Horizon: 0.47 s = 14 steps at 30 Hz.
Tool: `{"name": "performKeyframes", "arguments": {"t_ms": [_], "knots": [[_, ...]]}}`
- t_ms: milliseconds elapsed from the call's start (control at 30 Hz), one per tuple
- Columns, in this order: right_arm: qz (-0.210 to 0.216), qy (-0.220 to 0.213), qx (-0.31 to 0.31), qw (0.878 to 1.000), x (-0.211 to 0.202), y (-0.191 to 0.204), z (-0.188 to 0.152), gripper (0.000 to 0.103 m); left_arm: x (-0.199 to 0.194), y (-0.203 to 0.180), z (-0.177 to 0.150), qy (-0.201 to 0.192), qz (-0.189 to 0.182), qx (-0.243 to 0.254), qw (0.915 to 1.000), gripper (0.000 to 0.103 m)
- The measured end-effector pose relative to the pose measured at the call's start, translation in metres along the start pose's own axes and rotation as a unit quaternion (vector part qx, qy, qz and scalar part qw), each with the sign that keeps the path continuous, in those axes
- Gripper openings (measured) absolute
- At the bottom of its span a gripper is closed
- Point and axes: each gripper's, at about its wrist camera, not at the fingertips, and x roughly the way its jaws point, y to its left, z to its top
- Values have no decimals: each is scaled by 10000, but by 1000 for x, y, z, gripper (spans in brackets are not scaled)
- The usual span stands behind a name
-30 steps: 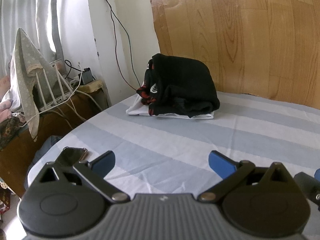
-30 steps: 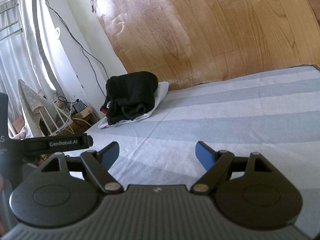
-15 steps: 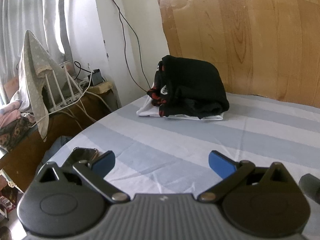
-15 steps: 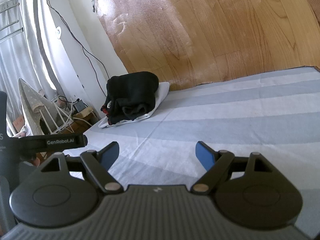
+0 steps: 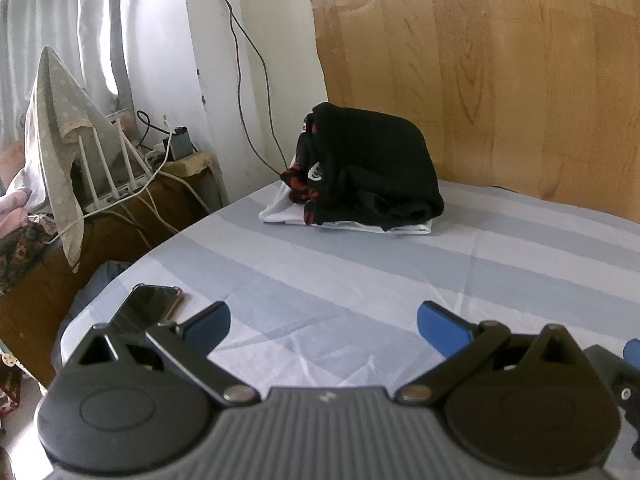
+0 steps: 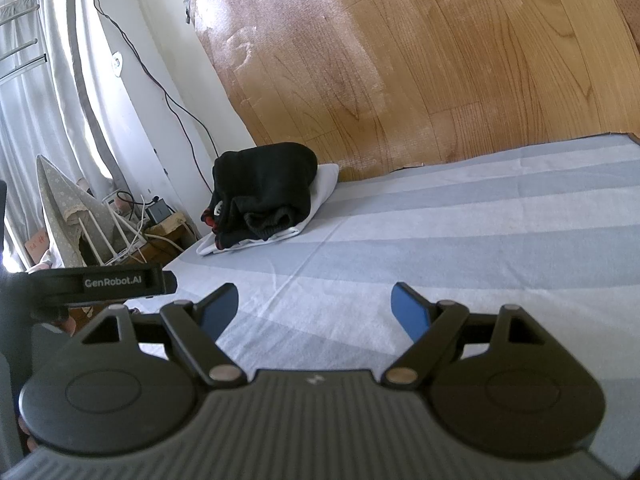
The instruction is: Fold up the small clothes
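A stack of folded clothes sits at the far side of the bed by the wood-pattern wall: black garments with red trim (image 5: 372, 168) on top of a white one (image 5: 280, 214). It also shows in the right wrist view (image 6: 264, 192). My left gripper (image 5: 322, 326) is open and empty, low over the striped sheet (image 5: 360, 272), well short of the stack. My right gripper (image 6: 316, 308) is open and empty, also over the sheet. The left gripper's body (image 6: 100, 284) shows at the left of the right wrist view.
A dark phone (image 5: 148, 308) lies on the sheet near the bed's left edge, just ahead of my left finger. Left of the bed stands a low wooden cabinet (image 5: 120, 216) with a router, cables and a draped cloth (image 5: 56, 136). A cable hangs down the white wall.
The left gripper has turned slightly left, so the stack sits further right in its view. The right gripper has barely moved. Both stay open.
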Motion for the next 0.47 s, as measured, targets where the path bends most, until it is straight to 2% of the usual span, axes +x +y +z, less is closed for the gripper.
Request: {"name": "performKeyframes", "arguments": {"t_ms": [233,467], "knots": [[-1,-2,3,10000,0,0,0,86,-1,-2,0,36,-128,62,9999,103],[7,-29,-7,10000,0,0,0,86,-10,-9,-2,-101,-525,155,9984,103]]}}
